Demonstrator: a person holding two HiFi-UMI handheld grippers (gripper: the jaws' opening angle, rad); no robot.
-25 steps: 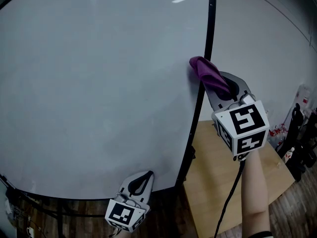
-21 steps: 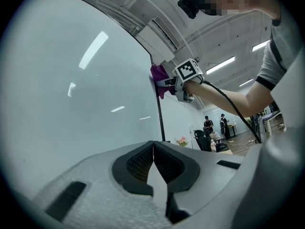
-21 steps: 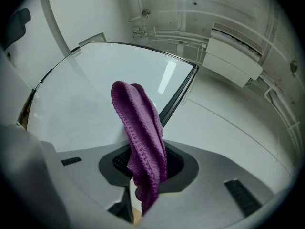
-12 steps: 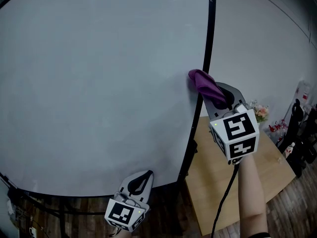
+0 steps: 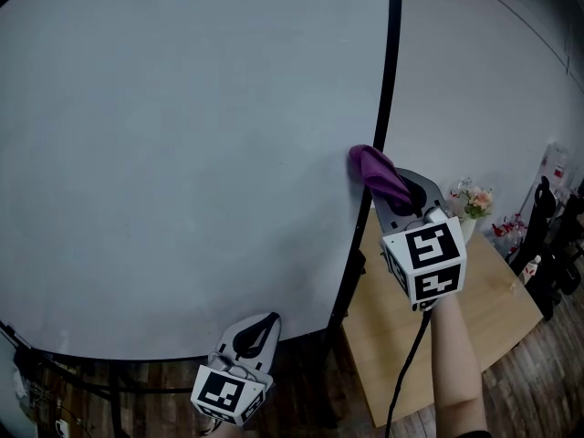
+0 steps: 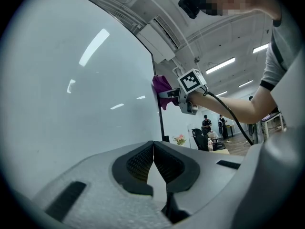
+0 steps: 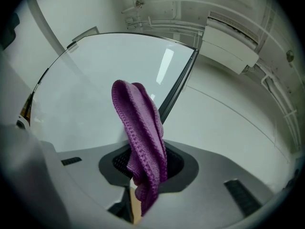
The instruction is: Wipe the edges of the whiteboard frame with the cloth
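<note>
Purple knitted cloth (image 7: 143, 142) stands lengthwise out of my right gripper (image 5: 401, 199), its long axis running on from the jaws and slanting up-left in the head view toward the whiteboard frame (image 5: 381, 126); its rounded, folded-over far end lies against that black upright edge, about halfway up the visible strip; my right jaws are clamped on the lower part of the cloth, and a short tail hangs out beneath the pads; the fabric is ribbed, bunched into a thick fold, with a stitched hem along one side; my right forearm (image 5: 453, 354) reaches up bare from the lower right, over a wooden table (image 5: 493, 313), the marker cube facing the head camera; my left gripper (image 5: 257, 331) hangs low under the board's bottom edge, pointing up at the whiteboard (image 5: 182, 153), jaws pressed together with nothing between them.
</note>
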